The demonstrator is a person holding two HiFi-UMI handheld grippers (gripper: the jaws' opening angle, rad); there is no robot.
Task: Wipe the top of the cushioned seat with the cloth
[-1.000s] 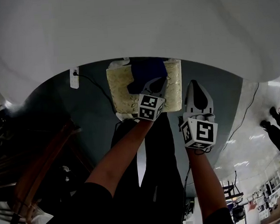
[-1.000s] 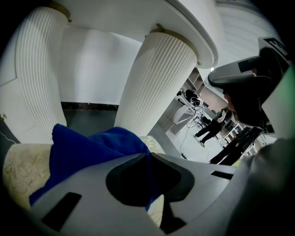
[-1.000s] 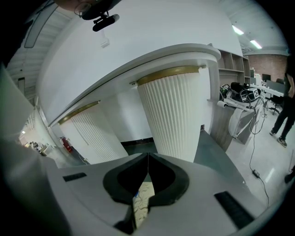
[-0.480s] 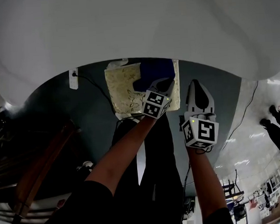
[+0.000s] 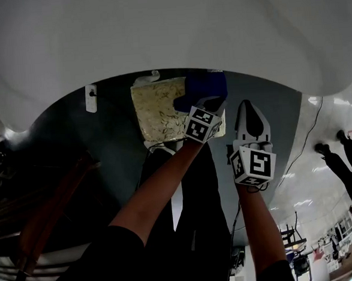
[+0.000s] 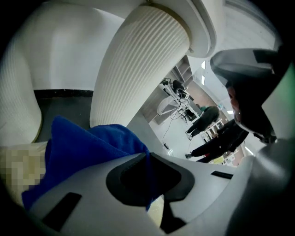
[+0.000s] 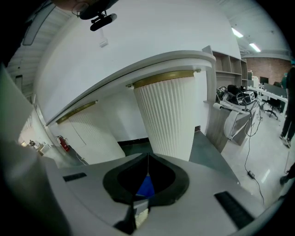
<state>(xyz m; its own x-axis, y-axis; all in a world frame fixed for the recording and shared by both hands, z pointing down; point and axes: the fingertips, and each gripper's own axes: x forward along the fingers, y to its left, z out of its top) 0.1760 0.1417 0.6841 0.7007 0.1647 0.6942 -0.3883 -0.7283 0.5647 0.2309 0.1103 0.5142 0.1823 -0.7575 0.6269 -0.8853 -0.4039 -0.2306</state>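
The cushioned seat (image 5: 157,111) is a cream, patterned square below the white curved counter in the head view. A blue cloth (image 5: 201,87) lies on its far right corner. My left gripper (image 5: 213,103) is shut on the blue cloth (image 6: 87,147), and the fabric bunches out past the left gripper (image 6: 150,157) in its own view. To the right of the seat, my right gripper (image 5: 244,107) hangs over the floor, off the cushion. The right gripper (image 7: 147,159) is shut on nothing, and a bit of the blue cloth (image 7: 146,186) shows below its jaws.
A white counter (image 5: 168,29) overhangs the seat's far side, carried on white ribbed pillars (image 7: 168,115). On the dark grey floor (image 5: 110,141) lie a white plug and cable (image 5: 92,98). A wooden chair (image 5: 49,212) stands at the left. A person (image 5: 346,161) stands at the right.
My left gripper has dragged the blue cloth from the seat's middle rightward to its far right corner. The right gripper has hardly moved.
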